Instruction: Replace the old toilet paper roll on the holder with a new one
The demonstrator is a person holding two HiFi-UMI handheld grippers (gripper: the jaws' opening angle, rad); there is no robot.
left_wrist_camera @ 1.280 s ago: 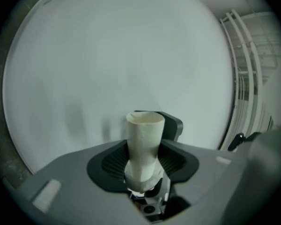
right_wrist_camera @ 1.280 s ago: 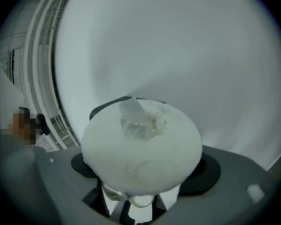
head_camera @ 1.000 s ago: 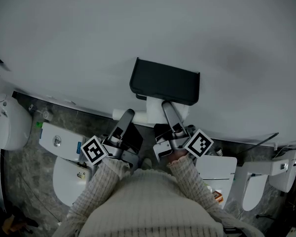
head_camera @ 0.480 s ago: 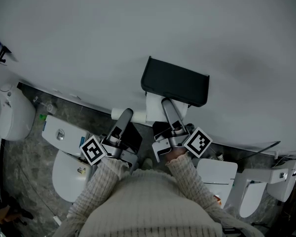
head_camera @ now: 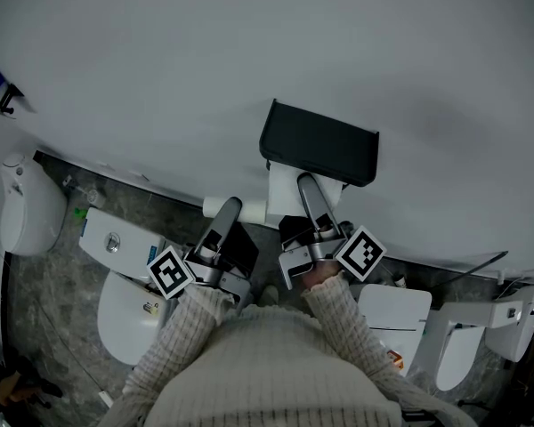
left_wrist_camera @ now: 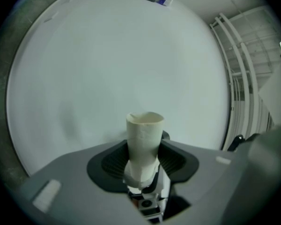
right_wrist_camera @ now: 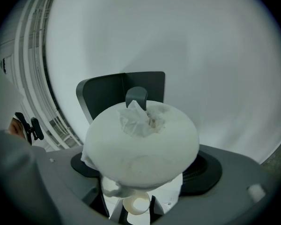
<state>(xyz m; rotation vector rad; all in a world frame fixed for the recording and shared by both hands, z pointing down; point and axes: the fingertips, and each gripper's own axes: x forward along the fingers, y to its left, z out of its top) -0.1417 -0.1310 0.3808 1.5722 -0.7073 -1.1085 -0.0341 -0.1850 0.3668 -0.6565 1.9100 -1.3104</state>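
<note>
A black paper holder (head_camera: 319,143) hangs on the white wall; in the right gripper view the holder (right_wrist_camera: 107,93) shows its grey peg (right_wrist_camera: 136,96) just beyond the roll. My right gripper (head_camera: 306,192) is shut on a full white toilet paper roll (head_camera: 279,196), held just under the holder. Up close the roll (right_wrist_camera: 140,144) bulges between the right gripper's (right_wrist_camera: 143,168) jaws, loose paper crumpled at its core. To its left, my left gripper (head_camera: 224,212) is shut on an empty cardboard tube (head_camera: 214,206). That tube (left_wrist_camera: 144,139) stands upright between the left gripper's (left_wrist_camera: 144,159) jaws.
Below lies a grey marbled floor (head_camera: 49,283) with white toilets: one at the left (head_camera: 116,243), one at the right (head_camera: 393,305), another at the far right (head_camera: 507,314). A white fixture (head_camera: 22,213) sits at the far left. White railings (left_wrist_camera: 239,78) show beside the wall.
The head view has shifted, so the holder sits a little further right in the picture. Both grippers keep their holds and have hardly moved against the holder.
</note>
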